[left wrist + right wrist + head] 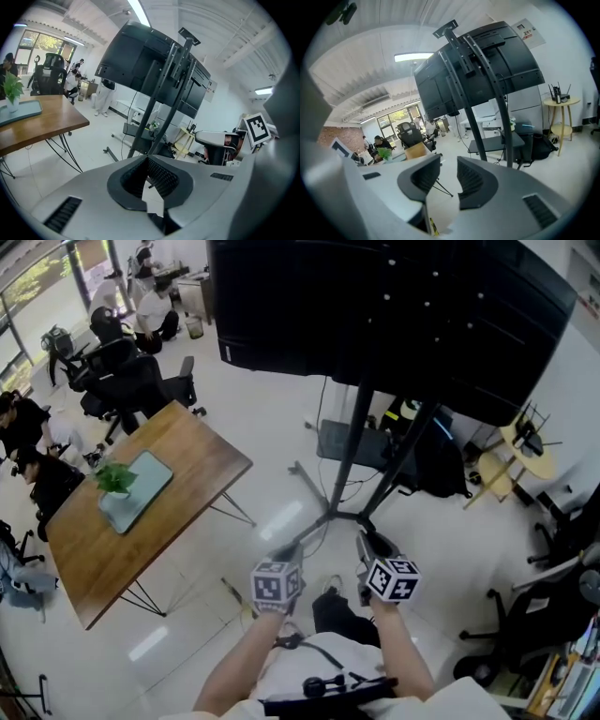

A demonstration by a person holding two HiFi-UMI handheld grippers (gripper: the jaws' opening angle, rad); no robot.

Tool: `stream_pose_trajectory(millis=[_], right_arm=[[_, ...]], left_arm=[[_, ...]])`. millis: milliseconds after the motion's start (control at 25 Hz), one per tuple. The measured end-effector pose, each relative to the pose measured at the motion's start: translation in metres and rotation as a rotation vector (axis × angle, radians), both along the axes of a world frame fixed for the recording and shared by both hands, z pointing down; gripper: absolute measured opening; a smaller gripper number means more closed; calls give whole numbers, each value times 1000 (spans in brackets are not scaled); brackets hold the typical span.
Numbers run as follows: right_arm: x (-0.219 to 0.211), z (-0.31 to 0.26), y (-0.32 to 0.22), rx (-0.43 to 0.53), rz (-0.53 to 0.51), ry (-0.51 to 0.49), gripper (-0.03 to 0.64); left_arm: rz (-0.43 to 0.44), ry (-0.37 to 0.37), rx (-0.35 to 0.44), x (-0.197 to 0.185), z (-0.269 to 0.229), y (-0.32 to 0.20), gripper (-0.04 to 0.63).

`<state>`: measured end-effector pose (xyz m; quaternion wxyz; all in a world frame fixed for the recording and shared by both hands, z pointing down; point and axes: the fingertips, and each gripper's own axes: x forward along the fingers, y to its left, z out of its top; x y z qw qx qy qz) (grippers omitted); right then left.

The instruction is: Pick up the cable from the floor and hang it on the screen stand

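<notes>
Forearms and both marker cubes sit at bottom centre of the head view. I read the left gripper (286, 552) as fully closed: in the left gripper view its jaws (148, 161) meet at the tips with nothing between them. Just to its right, the right gripper (366, 546) stands partly open and empty; only floor shows through its gap (449, 174).

Far left: seated people, then black office chairs (122, 381) in the upper left. Next, a wooden table (183, 456) on thin metal legs. It carries a pale tray (155, 474), and a small potted plant (114, 478) stands in the tray.

Centre: the screen stand (359, 442) rises straight ahead of both jaw tips, with its legs splayed on the floor and a dark shelf (349, 440) low on it. The big black screen (394, 306) fills the top of the frame.

The cable (321, 404), thin and dark, drops from the screen's back to the floor at the stand's foot. Neither gripper touches it.

Right of the stand: a black bag (442, 465), then a round side table (525, 454), then another dark chair (534, 615) at lower right.

Floor (253, 399): white, glossy, with reflected ceiling lights. Open office, windows at upper left.
</notes>
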<state>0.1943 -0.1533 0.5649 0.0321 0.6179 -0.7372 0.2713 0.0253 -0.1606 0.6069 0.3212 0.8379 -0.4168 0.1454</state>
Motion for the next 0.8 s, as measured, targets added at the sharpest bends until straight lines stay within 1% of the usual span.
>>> stream_pose_trajectory(millis=[120, 160, 240, 360, 560, 680, 800], right_arm=[[2, 4, -25, -11, 6, -7, 213], [2, 6, -34, -14, 3, -8, 228], [2, 15, -52, -25, -8, -9, 229], [2, 32, -82, -53, -30, -5, 247], [-2, 54, -145, -95, -79, 9, 272], [-5, 78, -189, -124, -115, 46, 288], [-10, 101, -233, -141, -148, 115, 288]], left_arm=[[-13, -5, -6, -3, 0, -19, 2], [-17, -7, -9, -4, 2, -26, 2], [-24, -9, -24, -5, 10, -39, 2], [-31, -21, -36, -1, 15, -60, 2], [-37, -48, -45, 11, 22, -112, 2], [-36, -56, -54, 20, 26, -144, 2], [-31, -63, -71, 28, 32, -170, 2]])
